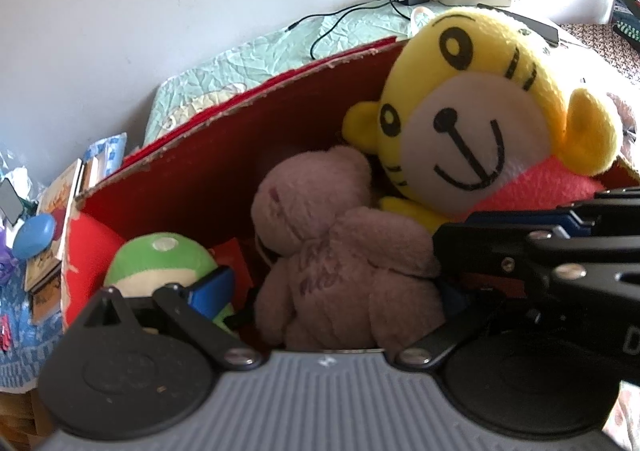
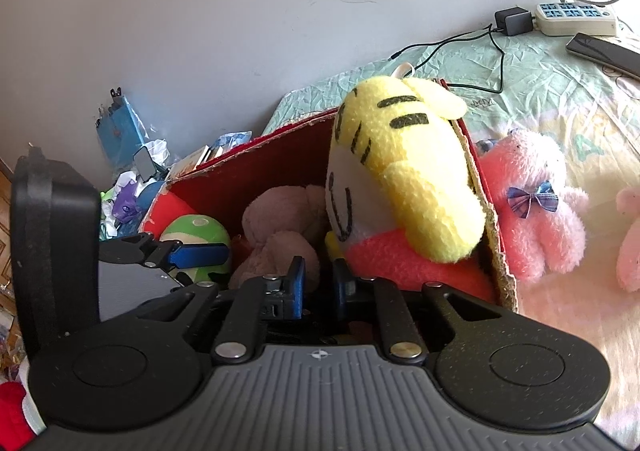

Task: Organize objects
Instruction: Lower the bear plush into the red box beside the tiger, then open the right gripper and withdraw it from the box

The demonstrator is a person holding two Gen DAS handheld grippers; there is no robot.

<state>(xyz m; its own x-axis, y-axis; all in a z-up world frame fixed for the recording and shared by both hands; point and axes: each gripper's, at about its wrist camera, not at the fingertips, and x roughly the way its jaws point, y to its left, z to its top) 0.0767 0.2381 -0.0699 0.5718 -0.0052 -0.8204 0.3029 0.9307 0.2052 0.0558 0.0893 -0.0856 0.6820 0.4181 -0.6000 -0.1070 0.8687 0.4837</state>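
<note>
A red cardboard box (image 1: 240, 107) holds several plush toys. A yellow tiger (image 1: 472, 119) leans on its right wall, a mauve bear (image 1: 332, 243) sits in the middle and a green mushroom toy (image 1: 160, 255) lies at the left. My left gripper (image 1: 332, 291) is open wide, with the bear between its fingers. My right gripper (image 2: 319, 279) is low in the box in front of the tiger (image 2: 412, 179). Its blue pads (image 2: 297, 287) stand a narrow gap apart. The tiger's yellow paw is at the tips; whether they pinch it is hidden.
A pink plush (image 2: 536, 207) lies on the bedsheet just outside the box's right wall, and another pink toy (image 2: 630, 239) is at the frame edge. A power strip (image 2: 572, 17), charger cable and phone (image 2: 604, 49) lie at the back. Books and clutter (image 1: 60, 219) are left of the box.
</note>
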